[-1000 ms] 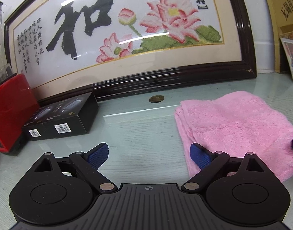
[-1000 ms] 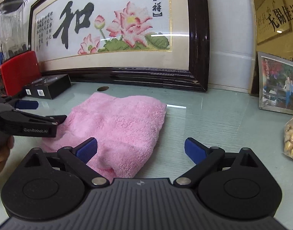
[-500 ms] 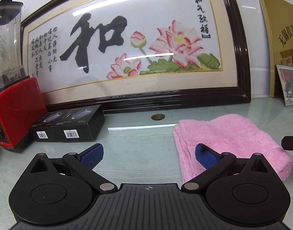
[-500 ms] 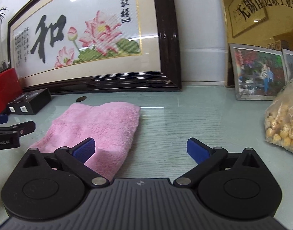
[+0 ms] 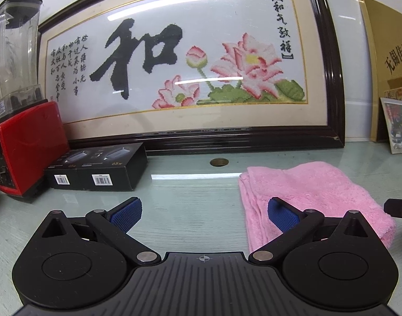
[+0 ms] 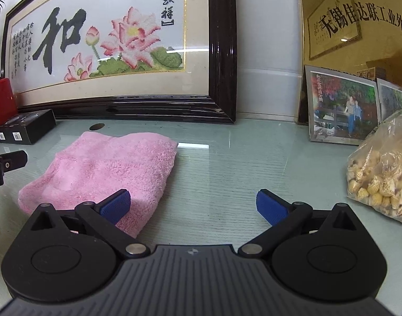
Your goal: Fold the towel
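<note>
A pink towel (image 5: pixel 314 194) lies folded in layers on the glass table (image 5: pixel 190 200). In the left wrist view it sits right of centre, its stacked edges facing left. My left gripper (image 5: pixel 204 212) hovers open before the towel's left edge, nothing between its blue pads. In the right wrist view the pink towel (image 6: pixel 106 168) lies at the left. My right gripper (image 6: pixel 193 206) stands open beside the towel's near right corner, its pads apart and empty. A black tip of the left gripper (image 6: pixel 8 162) shows at the left edge there.
A big framed lotus embroidery (image 5: pixel 190 68) leans on the back wall. Two black boxes (image 5: pixel 100 168) and a red blender base (image 5: pixel 24 147) stand at the left. A framed photo (image 6: pixel 343 108) and a bag of snacks (image 6: pixel 382 176) sit at the right.
Both grippers have drawn back from the towel and tilted up, so more wall shows. The right view has swung to the right. The left jaws stand slightly wider.
</note>
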